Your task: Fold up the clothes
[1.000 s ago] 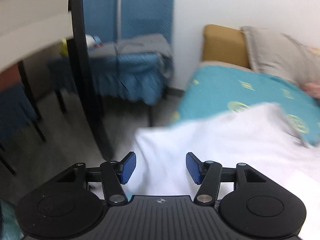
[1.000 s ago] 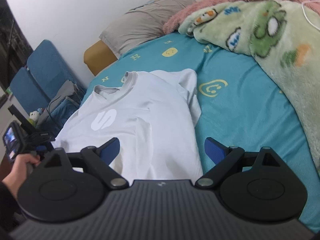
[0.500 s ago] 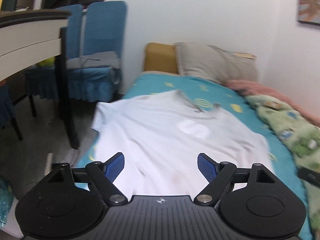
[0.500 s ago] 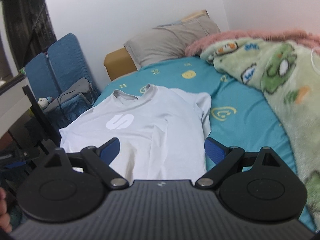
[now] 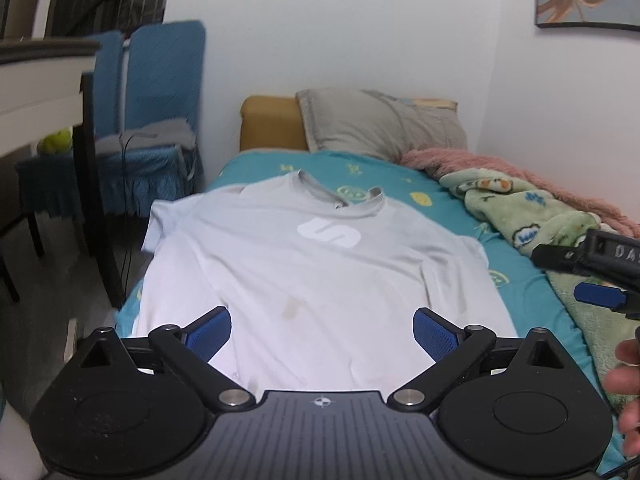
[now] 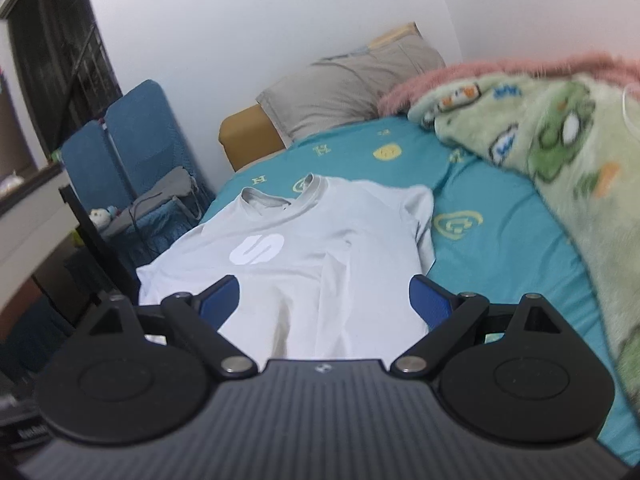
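Note:
A white T-shirt (image 5: 304,272) with a pale logo on the chest lies spread face up on the teal bed sheet (image 5: 532,300), collar toward the pillow. It also shows in the right wrist view (image 6: 304,264), its right sleeve tucked under. My left gripper (image 5: 322,330) is open and empty above the shirt's hem. My right gripper (image 6: 324,300) is open and empty above the hem too. The right gripper also shows at the right edge of the left wrist view (image 5: 592,276).
A grey pillow (image 5: 380,124) and a mustard headboard (image 5: 268,124) are at the far end. A green cartoon blanket (image 6: 560,152) with pink backing fills the bed's right side. Blue chairs (image 5: 156,92) with clothes and a dark-legged desk (image 5: 40,76) stand left of the bed.
The left gripper has swung from the bed's left edge and the chairs to face along the shirt, and its jaws opened wider. The right gripper has pulled back and lowered slightly, staying open.

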Available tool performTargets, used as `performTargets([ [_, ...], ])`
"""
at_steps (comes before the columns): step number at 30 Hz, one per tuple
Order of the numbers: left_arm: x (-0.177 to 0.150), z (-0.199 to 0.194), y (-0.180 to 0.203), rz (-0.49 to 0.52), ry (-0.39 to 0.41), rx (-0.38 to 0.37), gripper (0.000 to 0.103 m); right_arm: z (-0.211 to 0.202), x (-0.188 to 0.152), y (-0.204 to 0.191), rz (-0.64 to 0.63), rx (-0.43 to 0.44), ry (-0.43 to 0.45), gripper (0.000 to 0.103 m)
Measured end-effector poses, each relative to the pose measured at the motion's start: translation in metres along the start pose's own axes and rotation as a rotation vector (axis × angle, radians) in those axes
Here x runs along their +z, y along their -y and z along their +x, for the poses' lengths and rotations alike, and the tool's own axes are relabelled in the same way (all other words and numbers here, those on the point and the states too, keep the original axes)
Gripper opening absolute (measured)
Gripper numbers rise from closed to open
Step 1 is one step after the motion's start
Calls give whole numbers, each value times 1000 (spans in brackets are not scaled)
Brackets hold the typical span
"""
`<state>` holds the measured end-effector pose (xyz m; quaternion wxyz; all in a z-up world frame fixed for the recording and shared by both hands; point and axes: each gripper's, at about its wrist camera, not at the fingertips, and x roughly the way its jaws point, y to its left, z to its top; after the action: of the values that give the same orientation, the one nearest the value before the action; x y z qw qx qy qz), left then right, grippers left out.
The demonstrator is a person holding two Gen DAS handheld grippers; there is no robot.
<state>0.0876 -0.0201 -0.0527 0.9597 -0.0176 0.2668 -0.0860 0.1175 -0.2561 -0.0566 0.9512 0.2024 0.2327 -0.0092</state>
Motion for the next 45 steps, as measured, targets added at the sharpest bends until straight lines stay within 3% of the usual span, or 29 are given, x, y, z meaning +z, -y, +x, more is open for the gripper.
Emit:
performTargets([
  [4,-3,7,-5,2,-19,11,99,9,0,20,76,-29,14,92],
  [5,-4,8,-6,3,-24,13,99,12,1,26,93,-35,19,84],
  [6,-4,10,-7,3,-29,16,99,18,4,32,97,-55,14,55],
  [7,-5,11,-7,3,-33,18,99,24,7,38,101,-75,8,43],
  [11,-6,16,-8,-17,-39,14,99,55,14,72,183,-111,4,46],
  [12,-6,18,-9,-24,-42,11,99,65,15,84,235,-107,-7,54],
  [13,-6,20,-10,-34,-48,6,99,75,16,96,287,-103,-18,72],
  [15,-7,26,-12,-55,-62,-6,99,93,17,120,420,-89,-19,91],
  [17,-8,34,-13,-71,-78,-18,99,111,17,144,575,-70,-5,91],
  [19,-8,43,-13,-83,-90,-29,99,136,17,163,706,-44,-50,92],
  [23,-10,65,-14,-100,-109,-53,99,186,17,177,749,14,-77,91],
  [26,-10,81,-18,-126,-130,-60,99,212,24,161,566,20,-67,89],
  [28,-9,87,-21,-149,-134,-66,99,223,28,147,471,24,-82,57],
  [29,-8,89,-23,-161,-134,-68,99,229,29,140,436,21,-94,47],
  [30,-8,91,-24,-172,-133,-71,99,228,31,130,392,8,-78,25],
  [31,-7,91,-26,-179,-129,-70,99,227,33,119,348,-5,-62,15],
  [33,-4,86,-27,-177,-106,-56,99,224,38,94,242,-29,-27,13],
  [36,-1,80,-30,-175,-72,-36,99,225,38,35,-42,-35,-15,12],
  [39,3,73,-33,-172,-37,-15,99,223,26,-24,-295,28,-15,12],
  [41,5,69,-35,-171,-15,-2,99,229,21,-43,-343,62,-43,13],
  [45,5,69,-37,-163,-2,17,99,234,11,-49,-301,116,-110,18],
])
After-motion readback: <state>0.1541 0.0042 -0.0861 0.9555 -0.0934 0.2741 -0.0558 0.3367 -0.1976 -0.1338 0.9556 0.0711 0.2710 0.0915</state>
